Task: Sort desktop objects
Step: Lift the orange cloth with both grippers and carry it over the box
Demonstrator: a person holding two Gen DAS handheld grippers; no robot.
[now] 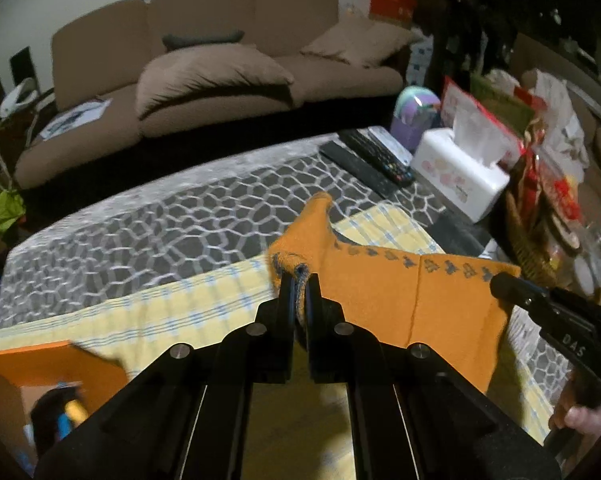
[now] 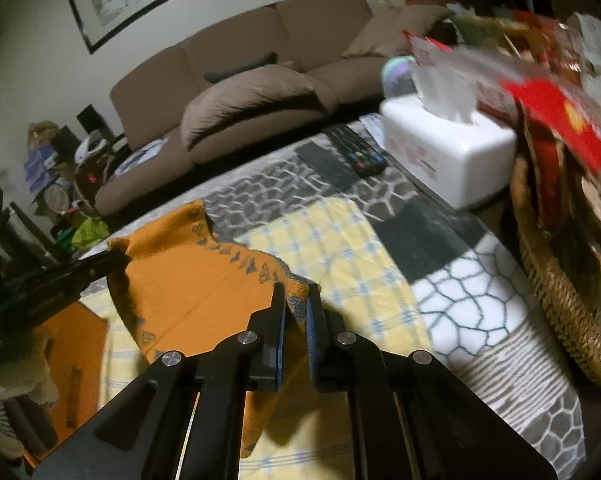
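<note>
White letters "DAS" stand on the right gripper [image 1: 500,286] body; nothing else is legible

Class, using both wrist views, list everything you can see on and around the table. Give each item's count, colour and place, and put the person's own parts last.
orange cloth: one, orange with dark printed border, lifted over the table, pinched at two corners
yellow checked cloth: one, yellow and blue, flat beneath it
tablecloth: one, grey and white stone pattern, on the table
remote controls: two, black, far side
tissue box: one, white, beside the remotes
wicker basket: one, brown, right edge, holding red packets
sofa: one, brown, behind the table
left gripper: black, shut on orange cloth
right gripper: black, shut on orange cloth
hand: one, lower right
</note>
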